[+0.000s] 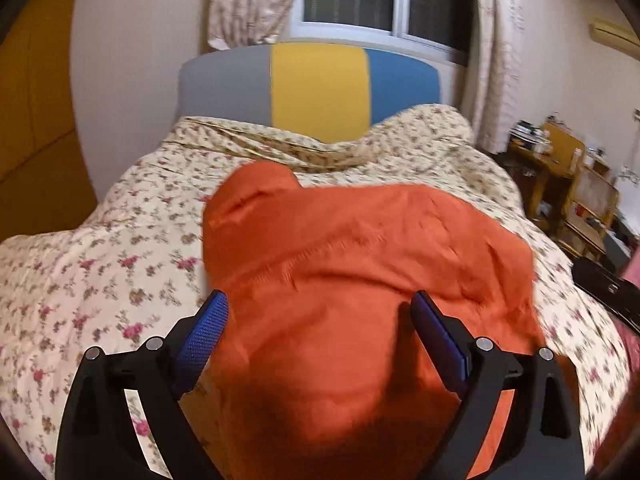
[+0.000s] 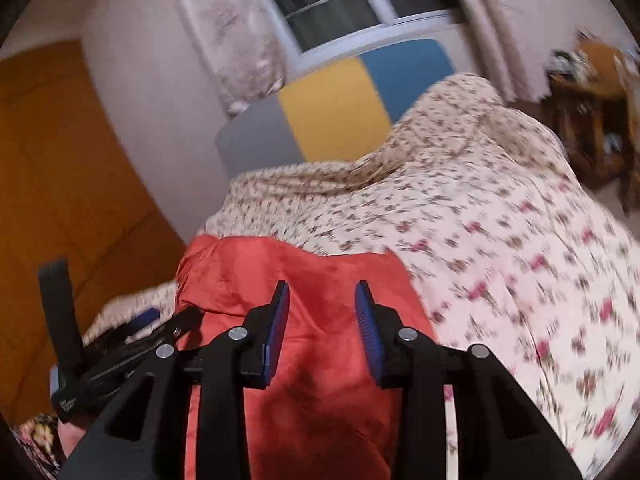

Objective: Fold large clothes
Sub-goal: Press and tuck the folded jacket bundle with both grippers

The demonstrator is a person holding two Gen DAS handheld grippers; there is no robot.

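Note:
An orange garment (image 1: 360, 264) lies on the floral bed cover (image 1: 100, 272). It looks folded into a broad block. My left gripper (image 1: 318, 304) is open wide and hovers over the garment's near part, holding nothing. In the right wrist view the same garment (image 2: 312, 280) lies below my right gripper (image 2: 322, 300), which is open with a narrower gap and empty. The other gripper (image 2: 132, 344) shows at the left of that view, beside the garment's left edge.
A headboard (image 1: 316, 84) in grey, yellow and blue stands at the far end of the bed under a window with curtains. A wooden wardrobe (image 1: 32, 112) is on the left. Cluttered wooden shelves (image 1: 568, 176) stand to the right of the bed.

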